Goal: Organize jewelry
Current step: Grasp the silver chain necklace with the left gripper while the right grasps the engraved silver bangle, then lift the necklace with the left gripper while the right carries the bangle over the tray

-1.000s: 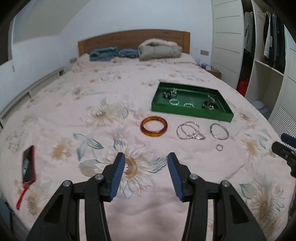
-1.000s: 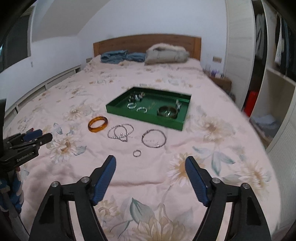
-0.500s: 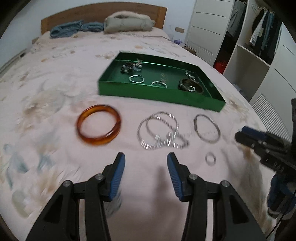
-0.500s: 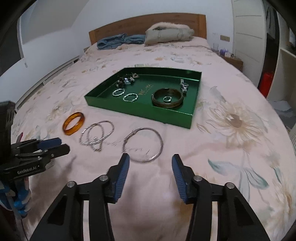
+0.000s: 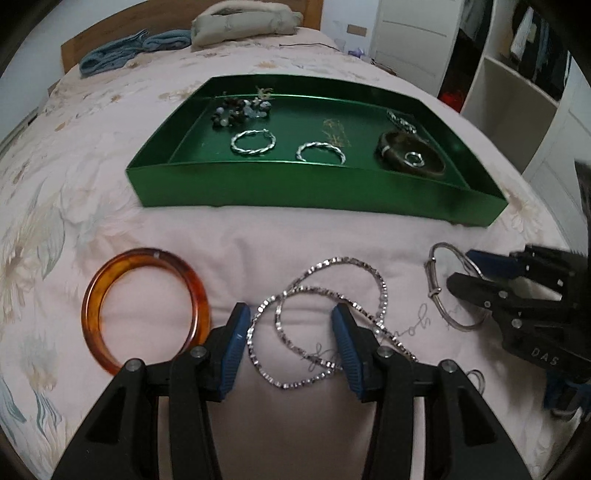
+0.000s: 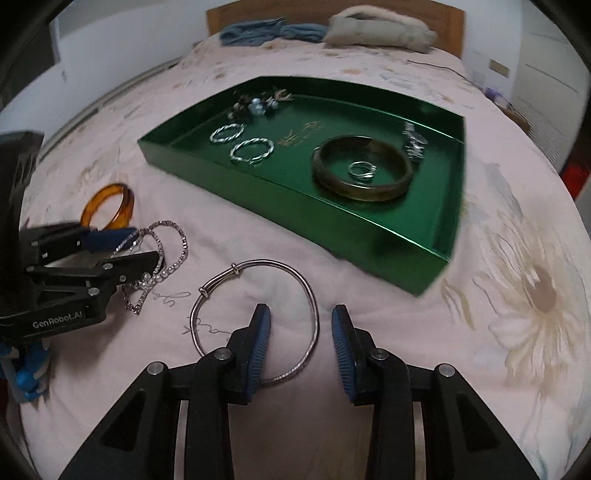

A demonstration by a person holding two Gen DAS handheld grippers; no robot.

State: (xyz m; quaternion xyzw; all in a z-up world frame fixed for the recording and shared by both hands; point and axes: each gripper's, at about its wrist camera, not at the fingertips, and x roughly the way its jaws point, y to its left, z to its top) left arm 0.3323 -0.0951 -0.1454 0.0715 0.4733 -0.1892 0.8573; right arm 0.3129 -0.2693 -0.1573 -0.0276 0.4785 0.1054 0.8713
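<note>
Over bed (image 5: 258, 236), closing left gripper (image 5: 290, 332) straddles chain (image 5: 332, 291).

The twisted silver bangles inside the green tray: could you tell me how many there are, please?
2, lying side by side on the tray floor: one twisted silver bangle nearer the beaded pieces, the other toward the middle. Nothing seems to hide more.

Floral bedspread (image 5: 258, 236), wooden headboard (image 6: 448, 22), white wardrobe (image 5: 413, 40), open shelves (image 5: 517, 103).

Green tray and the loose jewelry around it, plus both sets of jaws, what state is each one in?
Green tray: open, holding jewelry.
Amber bangle: flat on bed, untouched.
Silver chain: loose between closing left gripper jaws.
Silver bangle: rim between closing right gripper jaws, ungripped.
</note>
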